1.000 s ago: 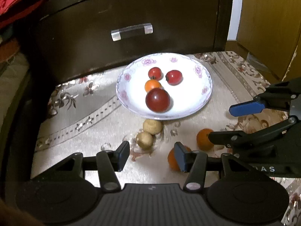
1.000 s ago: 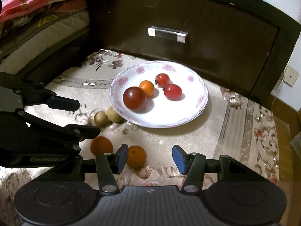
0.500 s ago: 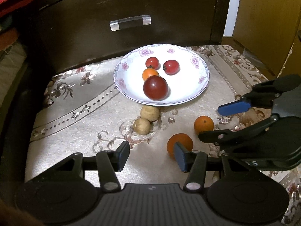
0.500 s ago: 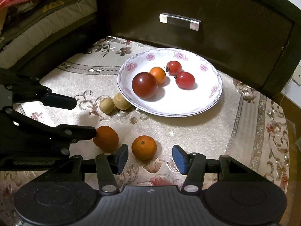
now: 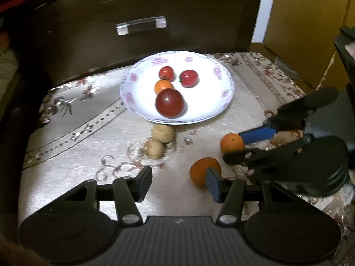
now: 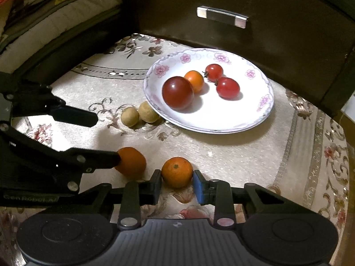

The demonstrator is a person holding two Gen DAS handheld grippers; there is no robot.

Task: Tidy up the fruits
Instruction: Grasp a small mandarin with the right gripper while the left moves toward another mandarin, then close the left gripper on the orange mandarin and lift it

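Since the earlier frame the right tool (image 6: pixel 176 187) had advanced and narrowed its jaws, so that the round orange with the small green stem scar (image 6: pixel 177 172) came to sit between its fingertips; half a second before, that fruit lay ahead of widely spread fingers. In the right wrist view the black pad at 9 o'clock and the blue pad at 3 o'clock each sat against the fruit's sides, the tool low over the cream floral tablecloth (image 6: pixel 233 150) on the table and pointed toward 12 o'clock. Whether the pads pressed firmly I could not tell, but they looked closed onto it.

The left tool (image 5: pixel 178 182) hung level and wide apart, holding nothing. A second, plain orange (image 5: pixel 205 171) lay at 1 o'clock from it, just beside and partly behind its blue right fingertip (image 5: pixel 214 184); in the right wrist view the lower black finger touched this fruit (image 6: pixel 131 161).

Two small tan round fruits (image 5: pixel 158 140) lay touching each other at the near rim of the white flower-edged plate (image 5: pixel 221 102). On the plate sat a large dark red tomato (image 5: pixel 169 103), a small orange tomato (image 5: pixel 163 86) behind it and two small red tomatoes (image 5: pixel 177 75) at 12 o'clock. A dark wooden drawer front with a clear handle (image 5: pixel 141 25) stood behind.
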